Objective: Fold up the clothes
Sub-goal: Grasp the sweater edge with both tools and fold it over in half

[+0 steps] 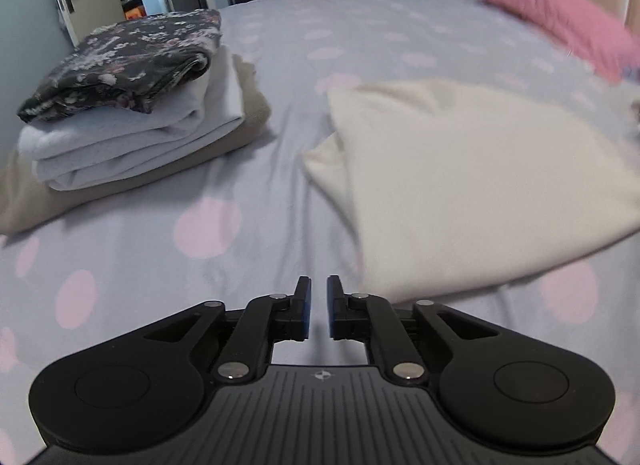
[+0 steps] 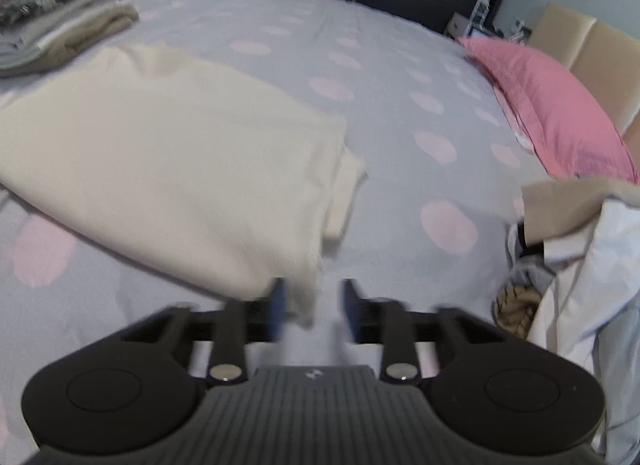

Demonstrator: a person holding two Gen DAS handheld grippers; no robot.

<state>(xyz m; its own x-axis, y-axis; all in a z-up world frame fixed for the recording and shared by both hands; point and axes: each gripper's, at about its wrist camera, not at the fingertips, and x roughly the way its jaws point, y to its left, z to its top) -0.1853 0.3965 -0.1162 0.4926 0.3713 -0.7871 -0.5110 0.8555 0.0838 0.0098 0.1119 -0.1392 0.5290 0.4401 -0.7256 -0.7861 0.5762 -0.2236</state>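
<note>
A cream garment [image 1: 472,181] lies folded on the grey bedsheet with pink dots [image 1: 200,265]; it also shows in the right wrist view [image 2: 168,169]. My left gripper [image 1: 319,305] hovers just left of the garment's near corner, its jaws a narrow gap apart with nothing between them. My right gripper [image 2: 314,305] is open at the garment's near right corner; a fold of the cream cloth hangs against the left finger's pad [image 2: 279,303], and the view is blurred.
A stack of folded clothes [image 1: 132,105], floral piece on top, sits at the bed's left; it also shows in the right wrist view [image 2: 60,17]. A pink pillow [image 2: 560,105] lies at the right. A heap of unfolded clothes [image 2: 580,265] lies at the near right.
</note>
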